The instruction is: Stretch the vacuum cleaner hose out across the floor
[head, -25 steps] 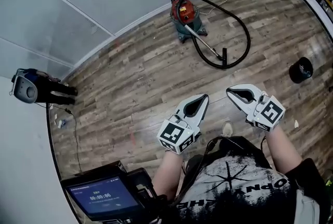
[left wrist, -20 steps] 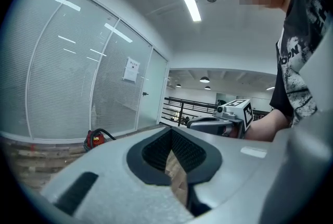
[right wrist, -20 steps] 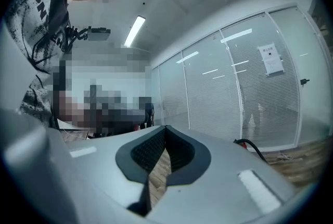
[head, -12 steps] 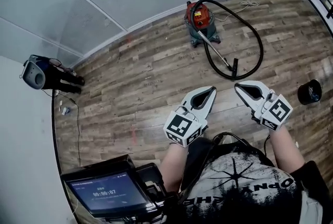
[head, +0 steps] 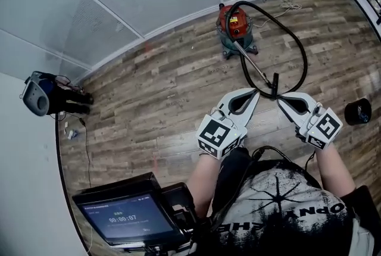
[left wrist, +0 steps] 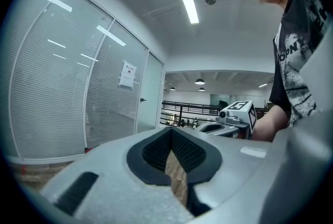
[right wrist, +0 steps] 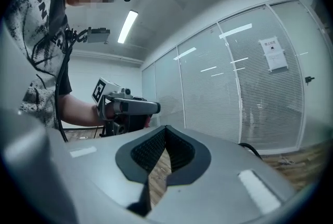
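Having been carried nearer the hose [head: 306, 64], the left gripper [head: 255, 93] and right gripper [head: 280, 98], both pressed together and empty, are held near its end; nothing is stretched yet.

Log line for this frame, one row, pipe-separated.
phase: pre-grasp | left tongs: shut, empty | right tongs: shut, empty | hose: looped on floor by vacuum cleaner, untouched
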